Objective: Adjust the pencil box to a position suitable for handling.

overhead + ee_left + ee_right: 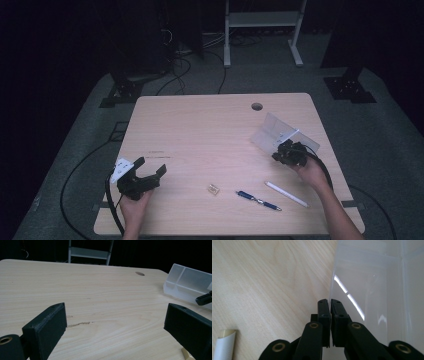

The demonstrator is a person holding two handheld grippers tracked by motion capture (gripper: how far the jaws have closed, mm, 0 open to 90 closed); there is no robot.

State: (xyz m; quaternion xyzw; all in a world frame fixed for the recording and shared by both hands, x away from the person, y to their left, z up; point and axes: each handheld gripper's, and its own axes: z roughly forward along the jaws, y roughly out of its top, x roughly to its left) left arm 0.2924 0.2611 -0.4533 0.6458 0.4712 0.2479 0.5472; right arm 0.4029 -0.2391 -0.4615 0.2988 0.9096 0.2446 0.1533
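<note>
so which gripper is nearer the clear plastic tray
Right. The right gripper is at the clear plastic tray, jaws shut on its near wall. The left gripper sits far across the table at its near left, jaws open.

Dark room, grey floor (80,150), white frame (262,20)

Blue pen (258,200), white pen (286,194) and small tan item (213,189) lie apart on wooden table (200,130).
</note>
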